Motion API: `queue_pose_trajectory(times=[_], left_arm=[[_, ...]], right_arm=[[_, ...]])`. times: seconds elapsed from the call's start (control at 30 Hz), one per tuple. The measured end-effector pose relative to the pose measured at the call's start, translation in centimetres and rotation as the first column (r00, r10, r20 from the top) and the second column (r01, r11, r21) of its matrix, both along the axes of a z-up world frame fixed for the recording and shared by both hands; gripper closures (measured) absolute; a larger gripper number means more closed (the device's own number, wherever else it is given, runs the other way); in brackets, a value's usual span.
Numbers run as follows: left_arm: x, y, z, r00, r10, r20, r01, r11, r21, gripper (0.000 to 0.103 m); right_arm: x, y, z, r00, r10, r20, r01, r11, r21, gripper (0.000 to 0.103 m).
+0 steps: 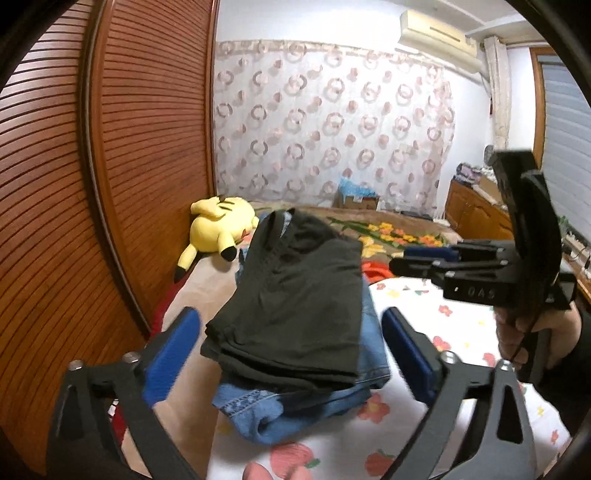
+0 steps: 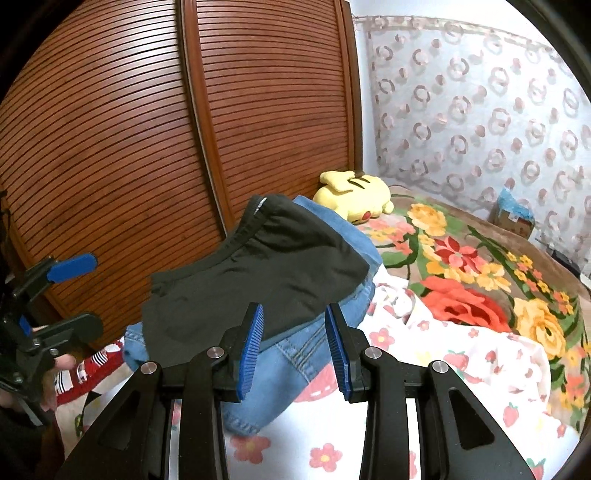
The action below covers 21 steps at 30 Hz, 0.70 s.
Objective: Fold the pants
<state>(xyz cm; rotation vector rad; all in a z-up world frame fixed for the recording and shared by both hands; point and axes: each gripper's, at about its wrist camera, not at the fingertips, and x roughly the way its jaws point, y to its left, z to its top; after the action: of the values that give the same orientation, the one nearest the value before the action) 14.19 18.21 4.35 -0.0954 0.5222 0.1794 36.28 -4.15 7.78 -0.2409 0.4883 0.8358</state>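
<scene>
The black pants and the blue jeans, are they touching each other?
Touching. The right wrist view shows the folded black pants lying directly on the blue jeans, with no gap between them.

A yellow plush toy [image 1: 218, 229] is lying on the bed by a slatted wooden wardrobe [image 1: 110, 147]. A floral blanket [image 2: 480, 266] is covering the bed. A patterned curtain [image 1: 332, 122] is hanging beneath an air conditioner [image 1: 439, 33].
</scene>
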Motion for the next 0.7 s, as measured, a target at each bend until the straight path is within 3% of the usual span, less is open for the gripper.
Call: queue_pose_trajectory(times=[0.43,0.7], left_arm=[[-3.6,-3.1,2.0,0.997,-0.046,0.063,0.044,0.999,0.024,0.0],[-4.5,-4.2,0.6,0.998,-0.059,0.019,0.06,0.998,-0.027,0.0]], right_arm=[[-7.5,-3.7,1.0,0.997,-0.052,0.052,0.051,0.998,0.035,0.052],[-12.1,-5.7,0.0,0.993,-0.095,0.075,0.092,0.995,0.039,0.045]])
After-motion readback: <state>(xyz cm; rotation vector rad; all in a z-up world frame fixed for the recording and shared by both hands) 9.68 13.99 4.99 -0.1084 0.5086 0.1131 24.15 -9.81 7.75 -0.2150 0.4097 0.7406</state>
